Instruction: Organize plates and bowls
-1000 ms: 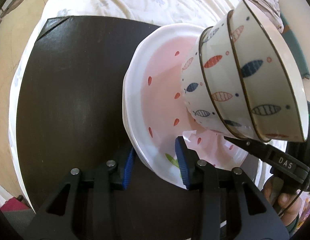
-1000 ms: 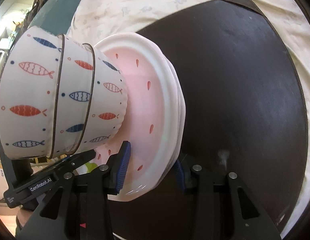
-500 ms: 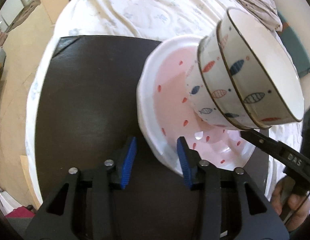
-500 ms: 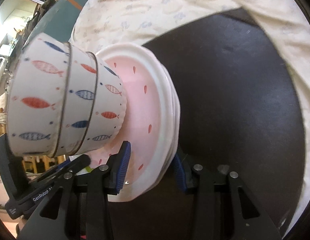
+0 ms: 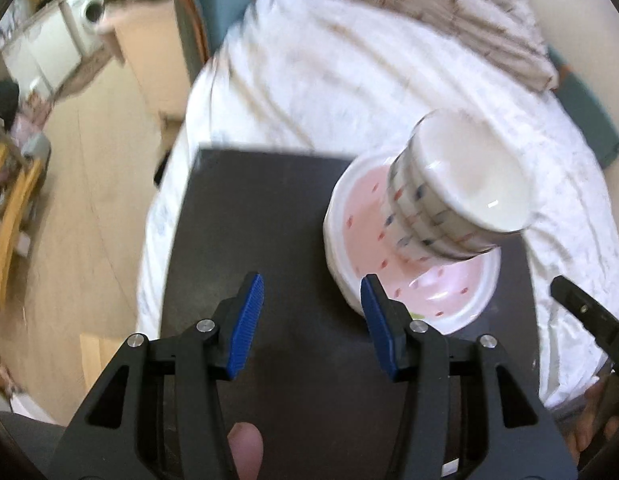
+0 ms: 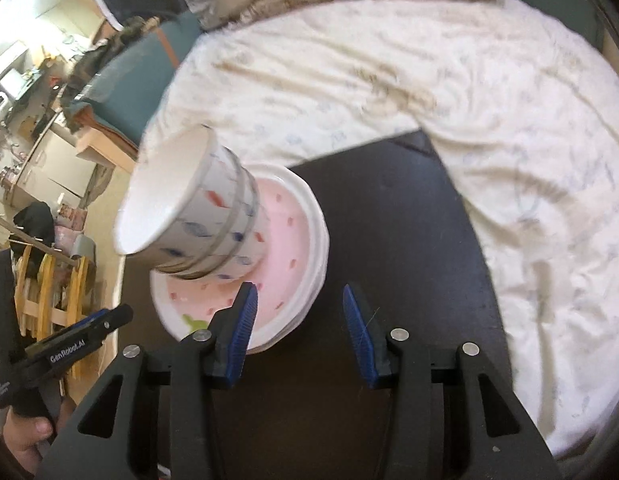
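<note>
Looks basically done: nested fish-patterned white ceramic bowls (image 5: 449, 200) sit on stacked pink-centred white plates (image 6: 297, 240); left gripper (image 5: 309, 320) and right gripper (image 6: 297, 328) are opening, jaws empty.

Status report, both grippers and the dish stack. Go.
Left gripper and right gripper opening, nothing between the jaws. Stacked bowls sit on the pink plates, on the dark board. Nothing in the way.

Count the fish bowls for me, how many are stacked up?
3 bowls, nested inside one another, standing on the pink plates on the dark table. Blur could hide another.
</note>
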The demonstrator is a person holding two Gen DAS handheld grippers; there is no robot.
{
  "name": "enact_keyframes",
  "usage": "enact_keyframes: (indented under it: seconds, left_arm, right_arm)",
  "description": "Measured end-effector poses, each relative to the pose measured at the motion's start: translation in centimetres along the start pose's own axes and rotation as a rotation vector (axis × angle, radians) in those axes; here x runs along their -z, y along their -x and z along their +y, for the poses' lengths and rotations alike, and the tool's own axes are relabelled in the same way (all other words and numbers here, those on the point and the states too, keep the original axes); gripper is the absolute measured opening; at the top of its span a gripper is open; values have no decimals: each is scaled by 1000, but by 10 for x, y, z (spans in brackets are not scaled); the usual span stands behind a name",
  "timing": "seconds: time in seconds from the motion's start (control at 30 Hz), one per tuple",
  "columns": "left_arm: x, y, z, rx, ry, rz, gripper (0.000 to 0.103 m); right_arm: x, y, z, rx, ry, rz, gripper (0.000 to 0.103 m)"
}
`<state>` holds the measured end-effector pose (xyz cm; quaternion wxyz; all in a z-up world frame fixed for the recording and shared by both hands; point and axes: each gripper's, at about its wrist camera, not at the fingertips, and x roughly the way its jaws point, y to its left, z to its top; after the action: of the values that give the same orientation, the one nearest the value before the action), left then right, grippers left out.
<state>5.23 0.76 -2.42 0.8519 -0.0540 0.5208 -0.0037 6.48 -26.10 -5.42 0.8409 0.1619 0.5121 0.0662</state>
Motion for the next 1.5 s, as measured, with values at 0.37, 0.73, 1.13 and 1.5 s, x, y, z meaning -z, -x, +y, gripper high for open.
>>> enact_keyframes:
  seconds: [0.37, 0.73, 1.13, 1.5]
  left_arm:
    - [18, 63, -1, 29, -62, -191, 47]
    - [38, 79, -18, 0, -153, -337, 74]
    - [34, 41, -12, -52, -112, -288, 103]
    - [34, 39, -16, -25, -116, -296, 103]
  right_arm:
    - [12, 53, 51, 3, 160, -142, 85]
    - [39, 85, 62, 19, 209, -268, 99]
    - [47, 49, 57, 88, 232, -342, 103]
    - [53, 44, 71, 101, 300, -348, 103]
